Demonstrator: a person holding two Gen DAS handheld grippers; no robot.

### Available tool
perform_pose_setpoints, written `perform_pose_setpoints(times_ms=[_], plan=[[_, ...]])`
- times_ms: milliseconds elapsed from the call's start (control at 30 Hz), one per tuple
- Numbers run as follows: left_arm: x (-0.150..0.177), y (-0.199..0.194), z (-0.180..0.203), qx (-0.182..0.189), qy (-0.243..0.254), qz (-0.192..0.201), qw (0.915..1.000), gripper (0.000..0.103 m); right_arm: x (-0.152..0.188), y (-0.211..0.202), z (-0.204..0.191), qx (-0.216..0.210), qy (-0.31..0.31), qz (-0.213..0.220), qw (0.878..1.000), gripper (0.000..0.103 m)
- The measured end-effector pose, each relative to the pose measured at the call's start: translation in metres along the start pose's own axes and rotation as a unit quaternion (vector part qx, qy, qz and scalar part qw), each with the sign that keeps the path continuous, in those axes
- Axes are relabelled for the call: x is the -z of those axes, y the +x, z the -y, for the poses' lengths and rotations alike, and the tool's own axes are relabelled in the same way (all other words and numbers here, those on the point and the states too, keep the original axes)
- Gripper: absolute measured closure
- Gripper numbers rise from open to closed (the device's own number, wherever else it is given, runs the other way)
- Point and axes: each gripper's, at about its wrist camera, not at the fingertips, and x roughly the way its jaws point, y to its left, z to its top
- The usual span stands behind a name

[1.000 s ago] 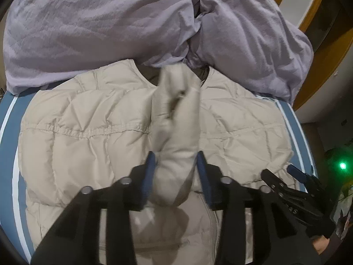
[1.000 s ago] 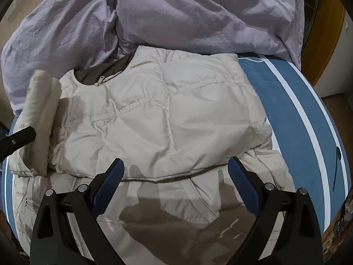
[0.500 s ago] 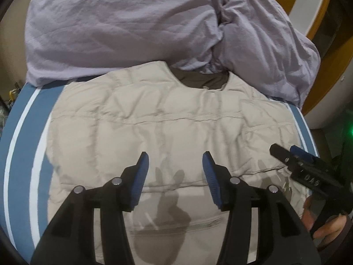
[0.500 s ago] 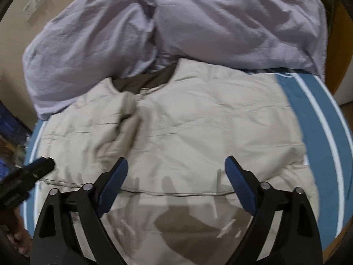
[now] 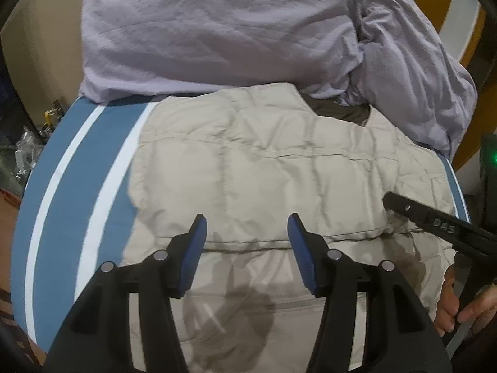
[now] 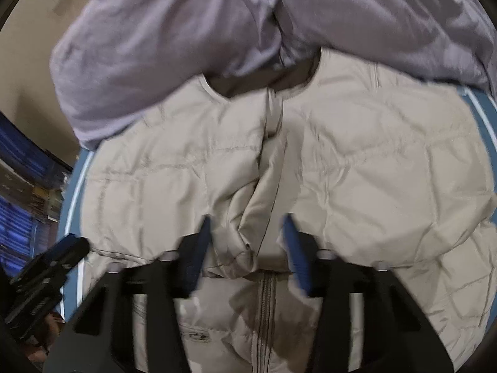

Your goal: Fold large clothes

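Right gripper [image 6: 247, 245] jaws closing (sleeve [image 6: 248, 217] between).

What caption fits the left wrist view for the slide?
Left gripper, jaws open and empty, above a beige puffer jacket on a blue striped bed.

Jacket: we see the jacket [image 5: 279, 168] lying flat on the bed [image 5: 62, 205], in the middle of the frame.
Blanket: the blanket [image 5: 217, 31] is piled behind the jacket, across the top, touching its collar.
Left gripper: our left gripper [image 5: 245, 233] is at the bottom middle, over the jacket's lower part.
Right gripper: our right gripper [image 6: 247, 242] is at the bottom middle of its own view, with the folded sleeve [image 6: 251, 217] between its jaws.
Hand: a hand [image 5: 456, 298] is at the lower right.
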Motion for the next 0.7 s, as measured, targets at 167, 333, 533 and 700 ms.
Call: perform_pose_setpoints(times_ms=[167, 333, 533, 700], plan=[[0.005, 0.002, -0.015, -0.018, -0.004, -0.004, 0.9998, 0.047, 0.007, 0.010, 0.004, 0.036, 0.012, -0.001, 0.999, 0.087], [0.010, 0.004, -0.027, -0.025, -0.012, -0.011, 0.9996, 0.047, 0.007, 0.019, 0.008, 0.051, 0.022, -0.013, 0.998, 0.087], [0.017, 0.003, -0.039, -0.034, -0.019, -0.018, 0.9991, 0.047, 0.012, 0.030, 0.013, 0.048, 0.022, -0.015, 0.999, 0.087], [0.024, 0.001, -0.050, -0.050, -0.024, -0.019, 0.9983, 0.039, 0.014, 0.031, 0.015, 0.042, 0.024, -0.015, 0.999, 0.083]])
